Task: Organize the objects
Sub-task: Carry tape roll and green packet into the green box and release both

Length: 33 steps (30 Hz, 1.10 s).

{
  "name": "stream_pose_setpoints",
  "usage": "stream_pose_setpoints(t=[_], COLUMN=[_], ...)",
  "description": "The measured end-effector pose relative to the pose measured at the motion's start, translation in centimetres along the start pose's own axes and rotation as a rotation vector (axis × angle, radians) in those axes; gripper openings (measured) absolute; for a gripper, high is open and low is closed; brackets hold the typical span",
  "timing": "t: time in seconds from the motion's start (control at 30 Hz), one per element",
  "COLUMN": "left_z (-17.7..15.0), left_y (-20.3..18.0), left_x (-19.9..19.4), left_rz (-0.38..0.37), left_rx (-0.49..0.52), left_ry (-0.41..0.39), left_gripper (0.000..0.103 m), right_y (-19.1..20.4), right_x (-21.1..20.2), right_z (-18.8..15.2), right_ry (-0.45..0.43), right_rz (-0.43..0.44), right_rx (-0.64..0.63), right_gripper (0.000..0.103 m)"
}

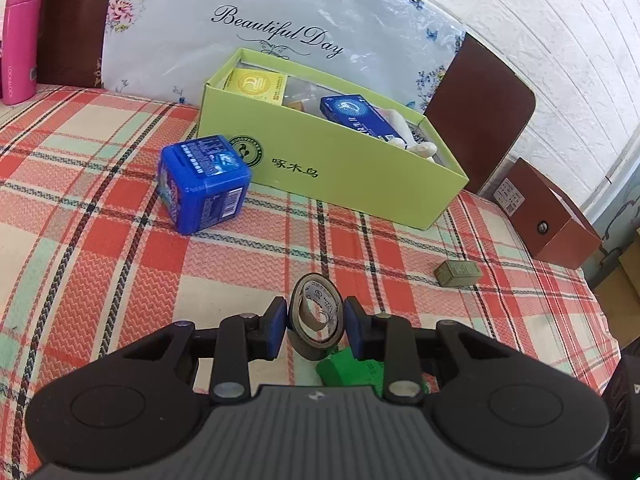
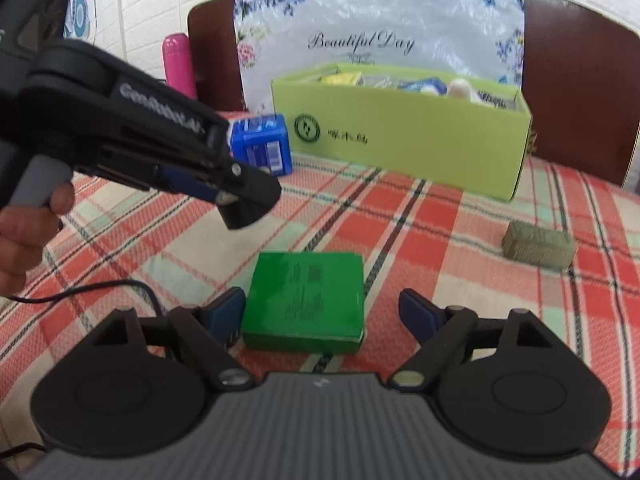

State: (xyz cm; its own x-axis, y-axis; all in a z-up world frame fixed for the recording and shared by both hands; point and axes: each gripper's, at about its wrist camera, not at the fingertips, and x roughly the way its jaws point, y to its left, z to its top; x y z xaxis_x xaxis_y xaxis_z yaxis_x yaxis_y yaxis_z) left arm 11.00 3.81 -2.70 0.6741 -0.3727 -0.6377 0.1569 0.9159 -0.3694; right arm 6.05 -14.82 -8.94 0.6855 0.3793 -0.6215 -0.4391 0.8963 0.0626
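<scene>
Covering the whole surface: red/cream plaid cloth (image 1: 120,264), likely a bed or desk, can't tell which. Upright at the back edge, a floral "Beautiful Day" bag (image 1: 280,20) leans against a brown board.

Lime-green box (image 1: 344,168) sits open in front of that bag, holding a yellow packet, a blue carton (image 1: 356,114) and some white items. Blue cube container (image 1: 204,184) is just beside the box's left front corner, tilted, on the cloth. Pink bottle (image 1: 20,40) stands far left at the back. Brown carton (image 1: 548,216) sits off the right edge.

Green flat box (image 2: 308,300) lies on the cloth between the right tool's (image 2: 322,314) blue fingers; that tool is spread wide, left pad touching or nearly touching the box edge, right pad apart from it. Nothing gripped.

Left tool (image 1: 316,324) is closed onto a tape roll (image 1: 316,320), roll on edge between the pads, lifted above the green flat box.

Small olive block (image 2: 538,244) lies alone on the cloth, right of the green flat box, well apart.
</scene>
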Motion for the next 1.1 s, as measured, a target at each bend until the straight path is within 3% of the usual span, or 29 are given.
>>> stream_pose_setpoints(t=[0.13, 0.33, 0.7, 0.9, 1.1], left_z=[0.0, 0.9, 7.3, 11.9, 15.9], left_y=[0.3, -0.4, -1.8, -1.6, -0.2], left_x=[0.1, -0.5, -2.6, -1.7, 1.5], left_rz=[0.002, -0.009, -0.007, 0.025, 0.063], left_rx=[-0.004, 0.029, 0.072, 0.056, 0.026], left_ry=[0.001, -0.027, -0.201, -0.277, -0.285], left_gripper=[0.032, 0.032, 0.032, 0.032, 0.032], right_y=[0.5, -0.3, -2.0, -2.6, -4.4], right_x=[0.3, -0.5, -2.2, -0.6, 2.9], right_z=[-0.3, 0.5, 7.2, 11.6, 15.7], right_ry=[-0.009, -0.047, -0.271, -0.349, -0.377], right_rz=[-0.025, -0.022, -0.090, -0.119, -0.139], right_rx=[-0.042, -0.018, -0.061, -0.092, -0.068], right_gripper=[0.060, 0.059, 0.060, 0.060, 0.060])
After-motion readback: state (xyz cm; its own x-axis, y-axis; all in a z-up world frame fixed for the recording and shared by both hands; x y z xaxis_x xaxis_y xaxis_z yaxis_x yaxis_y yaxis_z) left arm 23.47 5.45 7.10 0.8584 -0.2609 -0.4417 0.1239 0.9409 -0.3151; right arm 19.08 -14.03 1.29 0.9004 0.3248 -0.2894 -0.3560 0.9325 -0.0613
